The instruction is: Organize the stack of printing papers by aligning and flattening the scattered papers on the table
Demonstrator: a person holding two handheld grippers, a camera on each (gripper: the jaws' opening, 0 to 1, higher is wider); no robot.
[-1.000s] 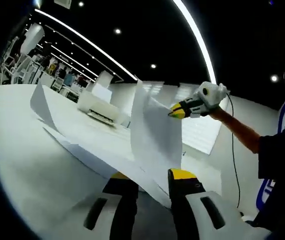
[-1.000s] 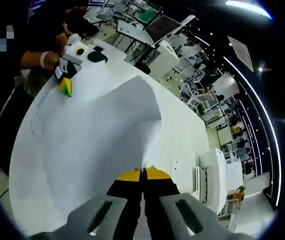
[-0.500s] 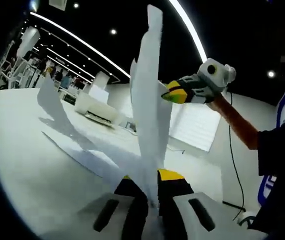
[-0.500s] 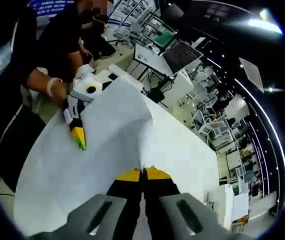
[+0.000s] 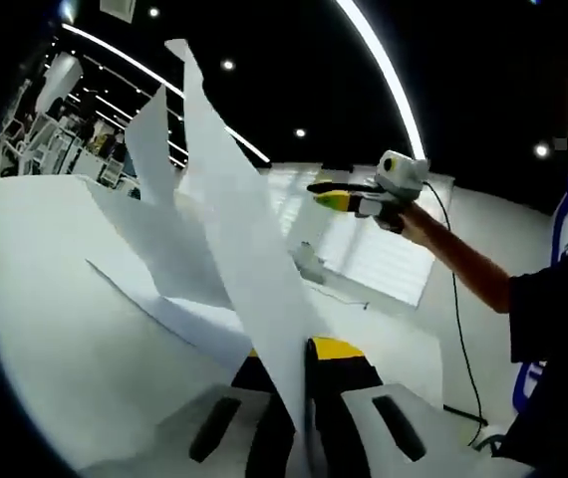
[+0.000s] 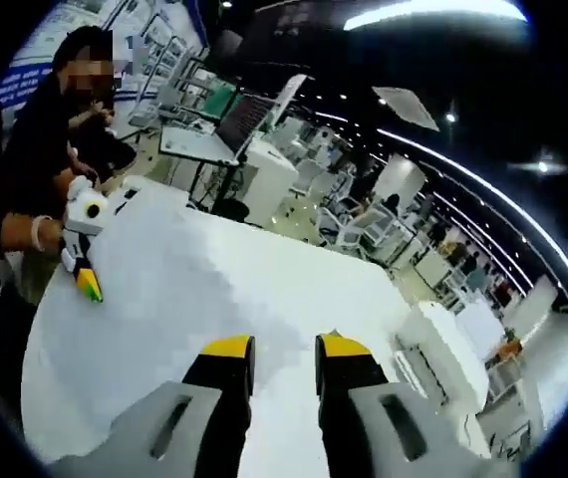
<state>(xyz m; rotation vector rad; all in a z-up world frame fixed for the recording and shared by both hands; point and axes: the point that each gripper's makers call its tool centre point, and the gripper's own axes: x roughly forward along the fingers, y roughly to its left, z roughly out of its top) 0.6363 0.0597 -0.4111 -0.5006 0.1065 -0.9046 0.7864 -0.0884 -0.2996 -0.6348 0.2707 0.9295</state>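
Half a second ago the yellow-tipped right gripper (image 6: 272, 349) was pinched shut on a sheet; now its jaws stand apart with a clear gap and hold nothing, so it has let the paper go. In the left gripper view, the right gripper (image 5: 336, 194) hangs in the air with a little gap between its tips, away from the sheets; the yellow-tipped left gripper (image 5: 294, 351) has its jaws closed on the lower edge of the thin white printing papers (image 5: 234, 249), which rise up from it, bent and fanned, over the wide white table (image 5: 55, 299); more sheets lie spread on the table surface behind them. From the right gripper view, the left gripper (image 6: 89, 285) is near the table's far edge, in the person's hand (image 6: 40, 231). I judge the task to be in an early part; the papers are gathered in one grip, but they are not yet aligned, and flattening them into a neat stack on the table is left to do.
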